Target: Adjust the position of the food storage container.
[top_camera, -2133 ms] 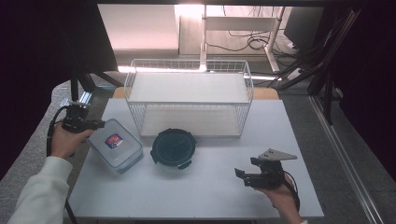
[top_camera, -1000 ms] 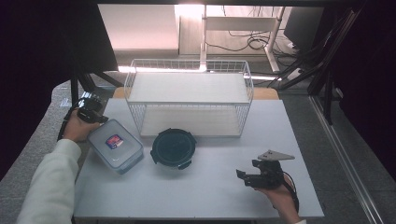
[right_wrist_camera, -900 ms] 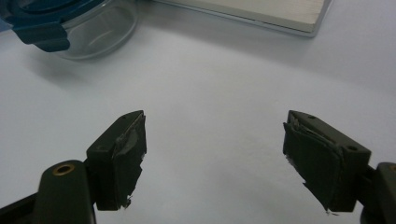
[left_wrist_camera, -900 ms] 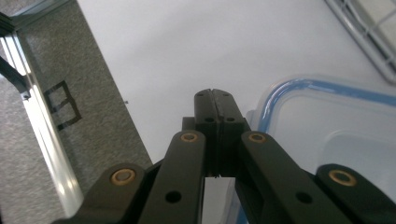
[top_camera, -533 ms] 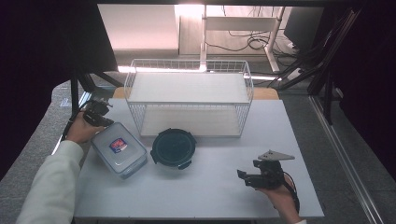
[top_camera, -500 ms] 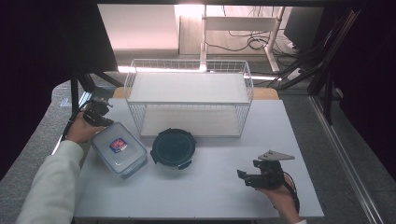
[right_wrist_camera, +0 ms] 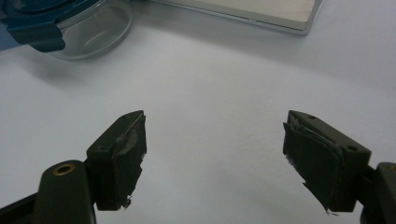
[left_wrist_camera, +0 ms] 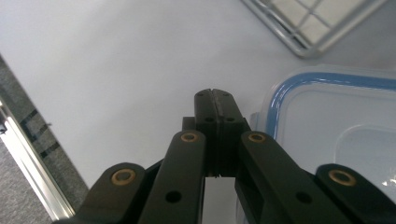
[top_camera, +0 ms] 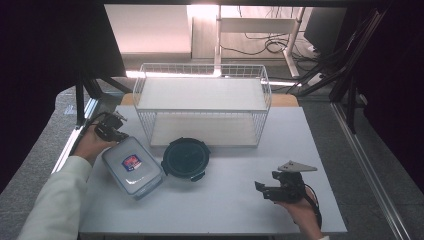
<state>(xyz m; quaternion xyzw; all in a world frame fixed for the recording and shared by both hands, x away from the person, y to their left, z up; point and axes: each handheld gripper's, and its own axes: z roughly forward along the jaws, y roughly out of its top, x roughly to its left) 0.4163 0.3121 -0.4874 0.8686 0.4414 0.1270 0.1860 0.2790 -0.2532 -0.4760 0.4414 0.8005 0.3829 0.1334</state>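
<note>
A clear rectangular container [top_camera: 133, 165] with a blue-rimmed lid and a small label lies at the table's left. My left gripper [top_camera: 111, 128] hovers at its far left corner, jaws shut with nothing between them; in the left gripper view the shut tips [left_wrist_camera: 213, 100] sit just beside the container's lid [left_wrist_camera: 336, 126]. A round container with a dark teal lid [top_camera: 185, 158] rests at the table's middle. My right gripper [top_camera: 266, 189] stays low at the front right, open, with bare table between its pads [right_wrist_camera: 127, 154].
A white wire basket [top_camera: 202, 104] with a flat top shelf stands at the back centre of the white table [top_camera: 225, 205]. The table's metal edge rail [left_wrist_camera: 28, 172] runs close to the left gripper. A glass bowl wall [right_wrist_camera: 88, 32] shows far left in the right gripper view.
My left hand has moved down and right from the table's back left edge toward the rectangular container's corner. The right gripper has stayed where it was.
</note>
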